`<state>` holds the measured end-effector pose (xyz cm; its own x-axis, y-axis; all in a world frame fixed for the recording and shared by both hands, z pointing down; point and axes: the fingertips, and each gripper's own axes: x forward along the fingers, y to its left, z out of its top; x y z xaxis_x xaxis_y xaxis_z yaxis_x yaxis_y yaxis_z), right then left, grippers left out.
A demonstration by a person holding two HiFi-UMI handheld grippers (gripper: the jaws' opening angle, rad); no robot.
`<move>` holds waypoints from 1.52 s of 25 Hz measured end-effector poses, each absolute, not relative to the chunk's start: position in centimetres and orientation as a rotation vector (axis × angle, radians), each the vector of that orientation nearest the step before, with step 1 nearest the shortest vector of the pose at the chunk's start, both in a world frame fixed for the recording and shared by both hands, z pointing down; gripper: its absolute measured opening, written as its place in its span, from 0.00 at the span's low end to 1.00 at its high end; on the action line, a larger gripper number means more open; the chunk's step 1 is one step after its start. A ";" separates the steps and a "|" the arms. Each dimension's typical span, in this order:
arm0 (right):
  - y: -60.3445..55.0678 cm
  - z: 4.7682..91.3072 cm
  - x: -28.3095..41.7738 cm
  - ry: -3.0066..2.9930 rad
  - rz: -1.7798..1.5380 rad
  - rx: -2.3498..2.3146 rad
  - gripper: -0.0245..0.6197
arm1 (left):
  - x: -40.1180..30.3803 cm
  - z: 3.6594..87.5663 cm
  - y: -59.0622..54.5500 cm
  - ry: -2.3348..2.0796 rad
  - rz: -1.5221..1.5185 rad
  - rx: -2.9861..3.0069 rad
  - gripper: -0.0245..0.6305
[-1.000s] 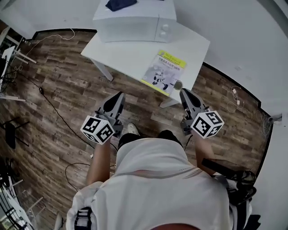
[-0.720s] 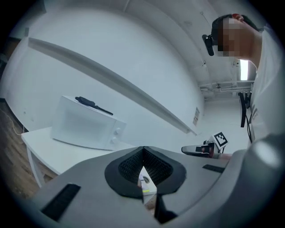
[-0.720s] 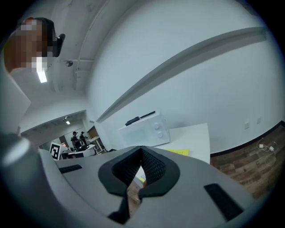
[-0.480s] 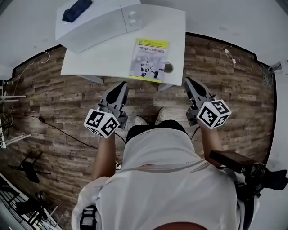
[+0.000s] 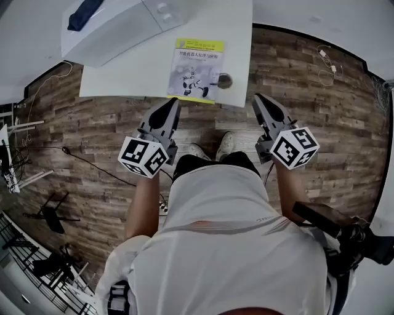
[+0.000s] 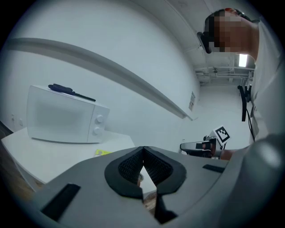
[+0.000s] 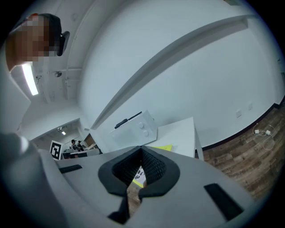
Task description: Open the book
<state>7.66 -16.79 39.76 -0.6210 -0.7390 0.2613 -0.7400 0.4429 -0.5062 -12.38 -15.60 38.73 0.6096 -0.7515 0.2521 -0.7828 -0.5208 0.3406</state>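
A closed book (image 5: 196, 69) with a yellow top band and a robot picture lies flat near the front edge of the white table (image 5: 237, 34). Its yellow edge shows in the left gripper view (image 6: 103, 152) and in the right gripper view (image 7: 159, 148). My left gripper (image 5: 174, 104) hangs just short of the table's front edge, below the book's left corner, jaws shut and empty. To the right of the table's corner, over the floor, my right gripper (image 5: 259, 99) is also shut on nothing. Neither gripper touches the book.
A white microwave (image 5: 117, 24) with a dark object (image 5: 83, 13) on top stands at the table's back left. A small round thing (image 5: 225, 80) sits beside the book's right edge. Cables (image 5: 74, 154) and stands (image 5: 49, 215) lie on the wooden floor at left.
Both grippers have come forward to the table's front edge. The table and book now sit square ahead, nearer the grippers. Both sets of jaws have stayed shut.
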 end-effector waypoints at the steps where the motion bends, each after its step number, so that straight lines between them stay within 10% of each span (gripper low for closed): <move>1: -16.9 40.2 8.0 -2.664 0.945 1.357 0.03 | -11.8 39.1 -15.8 -1.226 0.118 2.416 0.05; 28: -12.8 52.1 10.8 -2.313 1.260 1.529 0.03 | -2.2 61.3 -16.2 -0.807 1.405 2.676 0.29; 38: -11.9 53.1 11.1 -2.301 1.293 1.527 0.03 | -2.4 61.9 -16.8 -0.880 1.351 2.556 0.26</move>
<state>11.07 -11.93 53.08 -0.4952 -0.7151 0.4934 -0.7934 0.1408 -0.5922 -2.42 -16.77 61.94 0.4326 -0.4376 0.7883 -0.5445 -0.8237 -0.1584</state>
